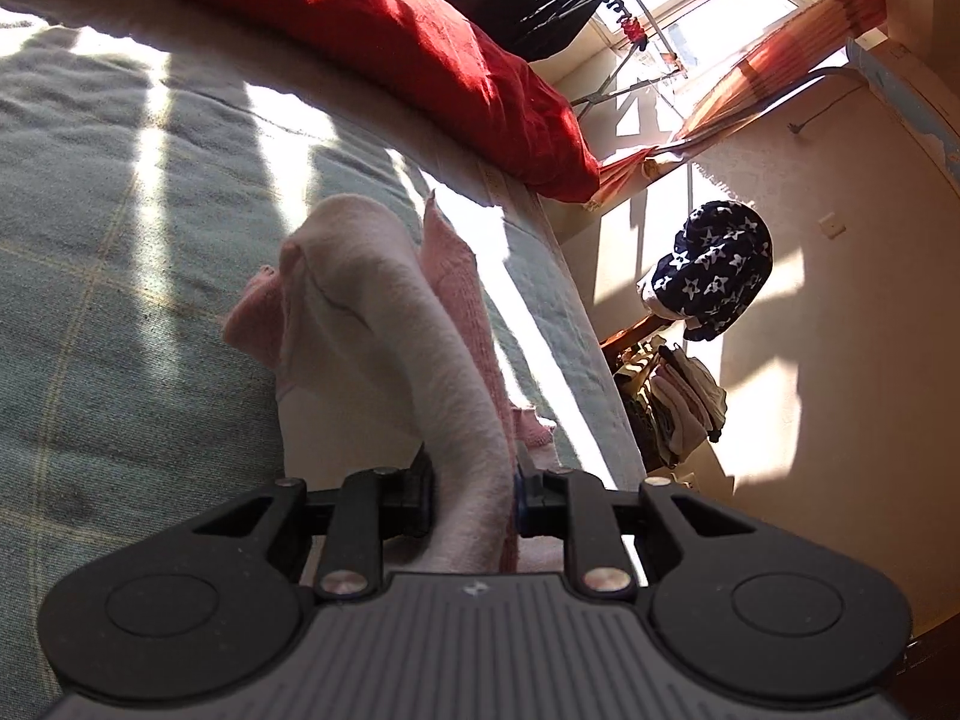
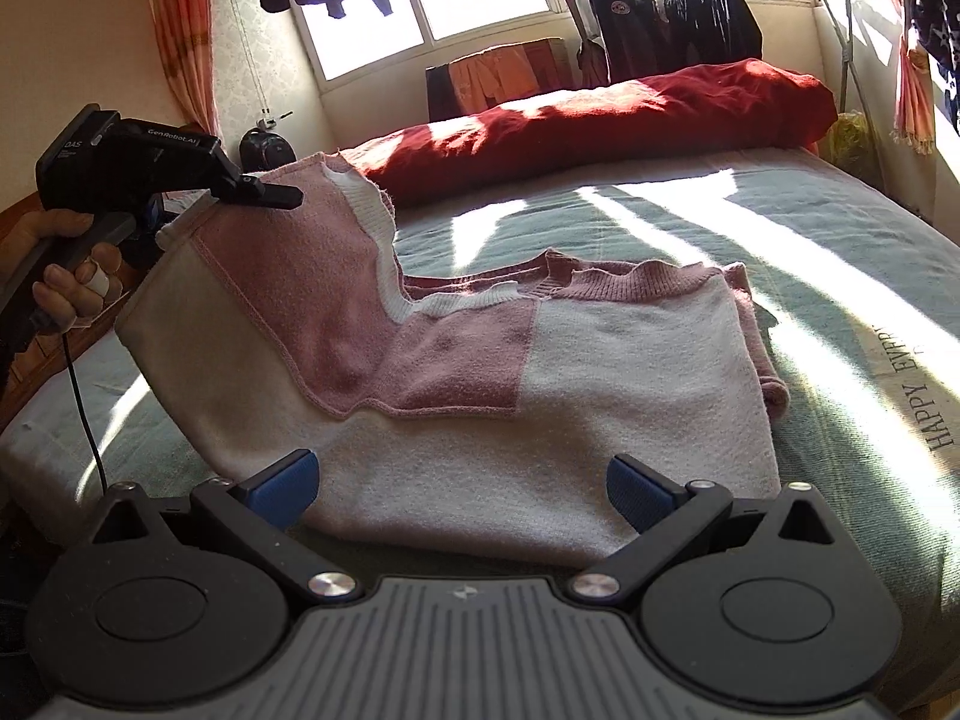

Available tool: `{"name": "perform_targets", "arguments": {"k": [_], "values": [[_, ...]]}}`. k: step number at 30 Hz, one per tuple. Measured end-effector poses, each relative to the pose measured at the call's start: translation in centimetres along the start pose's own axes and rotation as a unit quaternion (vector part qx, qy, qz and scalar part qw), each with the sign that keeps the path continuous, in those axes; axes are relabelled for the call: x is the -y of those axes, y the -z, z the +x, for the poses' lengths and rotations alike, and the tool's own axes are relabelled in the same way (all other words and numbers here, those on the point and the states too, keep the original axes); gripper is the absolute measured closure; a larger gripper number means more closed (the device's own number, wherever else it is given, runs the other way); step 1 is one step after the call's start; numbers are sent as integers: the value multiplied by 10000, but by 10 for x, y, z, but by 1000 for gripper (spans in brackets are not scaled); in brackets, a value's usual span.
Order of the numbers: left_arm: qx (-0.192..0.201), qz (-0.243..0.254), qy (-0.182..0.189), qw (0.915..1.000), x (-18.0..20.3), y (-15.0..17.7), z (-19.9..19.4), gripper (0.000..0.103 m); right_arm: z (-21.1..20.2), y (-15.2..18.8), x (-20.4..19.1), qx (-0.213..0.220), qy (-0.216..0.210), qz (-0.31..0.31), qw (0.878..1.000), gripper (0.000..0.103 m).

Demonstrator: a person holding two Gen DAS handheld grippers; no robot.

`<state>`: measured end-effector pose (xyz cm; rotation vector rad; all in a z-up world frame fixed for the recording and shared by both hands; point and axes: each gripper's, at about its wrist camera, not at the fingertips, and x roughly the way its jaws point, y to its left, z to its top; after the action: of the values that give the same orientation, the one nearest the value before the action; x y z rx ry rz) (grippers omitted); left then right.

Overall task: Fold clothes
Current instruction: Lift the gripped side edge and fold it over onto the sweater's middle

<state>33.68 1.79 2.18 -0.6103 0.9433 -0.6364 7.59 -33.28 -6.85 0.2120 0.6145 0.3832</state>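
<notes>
Bedspread lettering point(image 2: 924, 384) cut short; blurred

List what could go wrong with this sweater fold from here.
1. The left gripper pinches only a narrow bunch of the pink-and-white sweater; the lifted side could slip out.
2. The right gripper is open and holds nothing, so the rest may drag across the bedspread.
3. The far sleeve edge is already bunched and may crease.
</notes>
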Motion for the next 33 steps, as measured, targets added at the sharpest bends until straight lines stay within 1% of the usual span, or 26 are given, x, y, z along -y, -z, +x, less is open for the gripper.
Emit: {"name": "perform_targets", "arguments": {"k": [4,10,15,19,24,28,31,33], "values": [[-32,39,70,10000,25,2,20,82,-12,5,15,105,10,170,9998,0],[-127,29,97,9999,57,9,59,82,-28,11,30,236,57,296,9993,0],[-337,103,83,9993,84,17,96,82,-44,16,46,359,188,442,9982,0],[-435,63,97,9990,96,27,126,83,-54,19,56,429,297,523,9973,0],[-662,19,-229,9975,100,47,169,83,-60,24,62,450,362,565,9967,0],[-901,123,-383,9951,105,68,200,83,-63,27,66,430,416,600,9964,0],[-1010,149,-527,9934,104,81,216,83,-66,28,69,430,470,627,9960,0],[-1023,164,-555,9931,104,86,220,82,-67,29,71,421,489,644,9958,0]]}}
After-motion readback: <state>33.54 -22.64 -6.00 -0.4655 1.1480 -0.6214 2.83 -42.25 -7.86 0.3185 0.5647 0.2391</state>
